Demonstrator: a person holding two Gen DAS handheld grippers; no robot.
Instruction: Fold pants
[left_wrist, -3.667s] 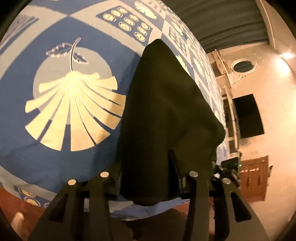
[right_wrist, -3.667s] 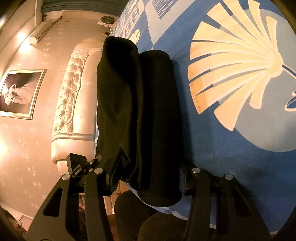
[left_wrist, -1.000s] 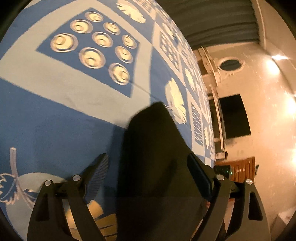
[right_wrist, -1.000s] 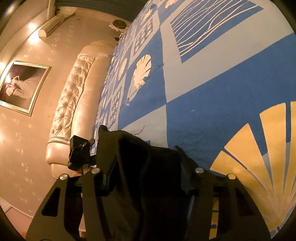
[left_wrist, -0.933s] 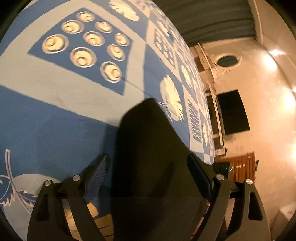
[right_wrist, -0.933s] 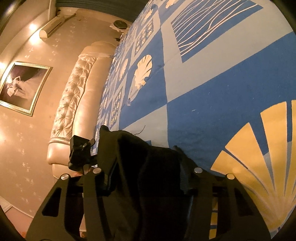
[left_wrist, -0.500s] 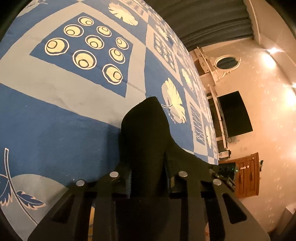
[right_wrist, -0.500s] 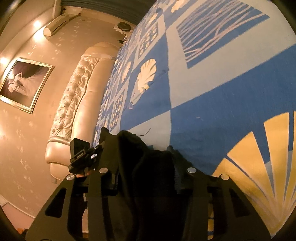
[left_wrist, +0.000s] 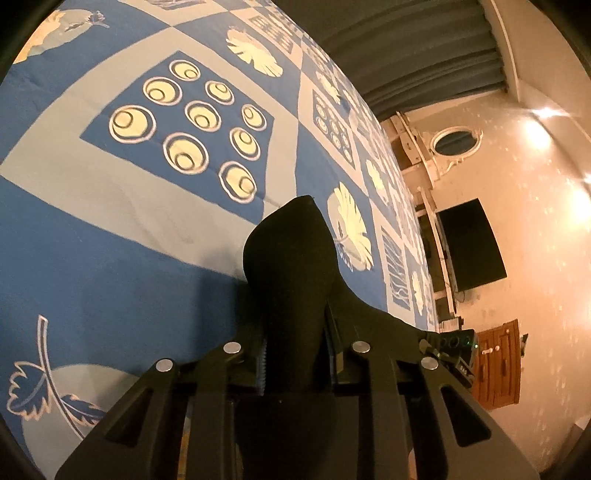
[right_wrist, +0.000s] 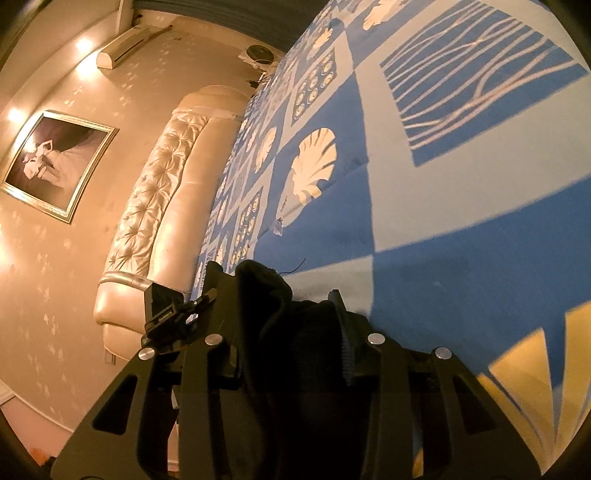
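A bed (left_wrist: 110, 258) spread with a blue and pale patterned cover fills the view ahead of me, with a padded headboard (right_wrist: 155, 229) off beyond my right jaws and a dark screen (left_wrist: 469, 251) on the wall beyond my left. The black pants (left_wrist: 291, 280) lie bunched on the cover straight in front, one thick fold running into each of my grippers. My left gripper (left_wrist: 295, 343) is closing, its jaws narrow and already pinching the cloth between them. My right gripper (right_wrist: 284, 332) is closing too, on a fatter wad of the same cloth. I judge I grip both sides so the fold can be lifted evenly and laid over without slumping.
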